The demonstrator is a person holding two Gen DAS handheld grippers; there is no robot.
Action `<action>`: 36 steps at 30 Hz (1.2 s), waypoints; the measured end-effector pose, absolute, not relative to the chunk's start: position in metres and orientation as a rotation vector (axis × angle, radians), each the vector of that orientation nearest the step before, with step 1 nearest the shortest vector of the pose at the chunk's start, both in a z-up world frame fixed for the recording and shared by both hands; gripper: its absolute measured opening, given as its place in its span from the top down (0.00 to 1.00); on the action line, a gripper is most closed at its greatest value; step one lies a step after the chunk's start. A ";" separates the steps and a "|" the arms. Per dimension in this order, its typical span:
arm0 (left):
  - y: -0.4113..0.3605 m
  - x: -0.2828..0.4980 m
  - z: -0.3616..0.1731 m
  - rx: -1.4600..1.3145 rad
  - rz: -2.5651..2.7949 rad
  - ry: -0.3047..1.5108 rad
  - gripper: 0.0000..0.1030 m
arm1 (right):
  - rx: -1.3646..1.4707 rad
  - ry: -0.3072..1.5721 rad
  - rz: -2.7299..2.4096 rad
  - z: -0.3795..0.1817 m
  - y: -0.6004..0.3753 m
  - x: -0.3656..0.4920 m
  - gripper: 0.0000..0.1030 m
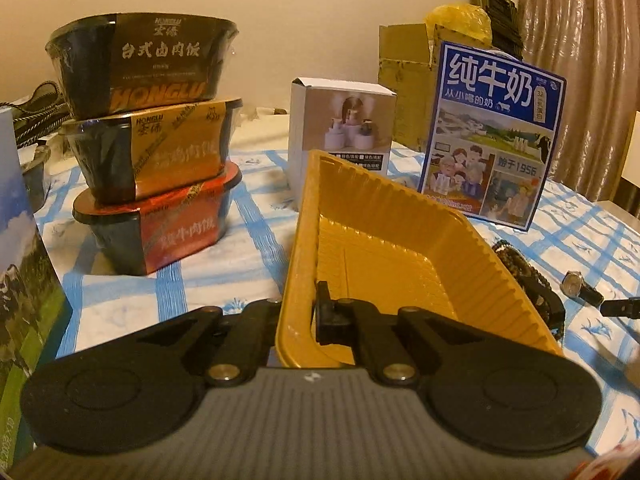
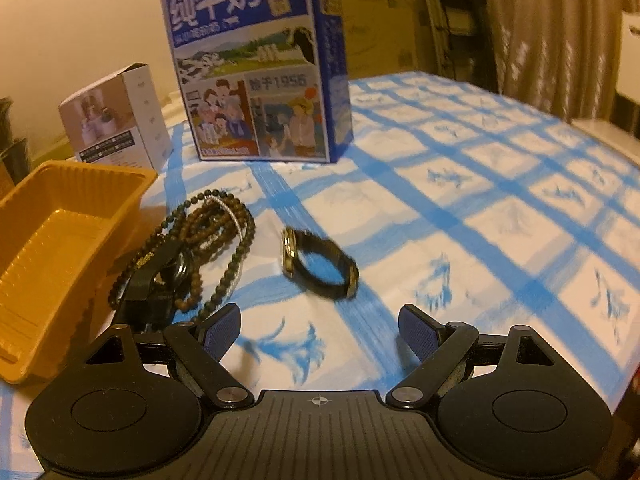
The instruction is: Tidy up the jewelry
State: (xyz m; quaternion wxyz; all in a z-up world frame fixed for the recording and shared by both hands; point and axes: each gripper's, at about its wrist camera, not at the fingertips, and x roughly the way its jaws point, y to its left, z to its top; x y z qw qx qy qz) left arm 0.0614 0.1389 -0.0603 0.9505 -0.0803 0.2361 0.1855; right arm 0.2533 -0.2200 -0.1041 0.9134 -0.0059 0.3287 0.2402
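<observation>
A yellow ribbed plastic tray (image 1: pixel 400 240) is tilted up; my left gripper (image 1: pixel 298 312) is shut on its near-left rim. The tray also shows in the right wrist view (image 2: pixel 60 240) at the left, with nothing in it. Right of it lies a pile of dark bead necklaces (image 2: pixel 208 236) with a black strap among them, seen also in the left wrist view (image 1: pixel 532 280). A black-strapped gold watch (image 2: pixel 316 264) lies on the cloth just ahead of my right gripper (image 2: pixel 320 328), which is open and empty. The watch also appears in the left wrist view (image 1: pixel 580 286).
A blue-checked tablecloth (image 2: pixel 480 184) covers the table. A blue milk carton (image 2: pixel 260 68) and a small white box (image 2: pixel 116 116) stand behind the jewelry. Three stacked food bowls (image 1: pixel 152 144) stand at the left, another box (image 1: pixel 24 280) at the near left.
</observation>
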 end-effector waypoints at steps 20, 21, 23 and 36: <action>0.141 0.067 -0.061 -0.139 0.370 0.485 0.96 | -0.171 0.648 0.628 -0.128 -0.193 0.303 0.69; 0.141 0.067 -0.061 -0.139 0.371 0.485 0.96 | -0.161 0.650 0.634 -0.127 -0.193 0.302 0.75; 0.141 0.066 -0.060 -0.137 0.370 0.483 0.96 | -0.132 0.656 0.623 -0.123 -0.192 0.298 0.76; 0.141 0.059 -0.062 -0.146 0.384 0.490 0.96 | 0.022 0.594 0.707 -0.070 -0.174 0.267 1.00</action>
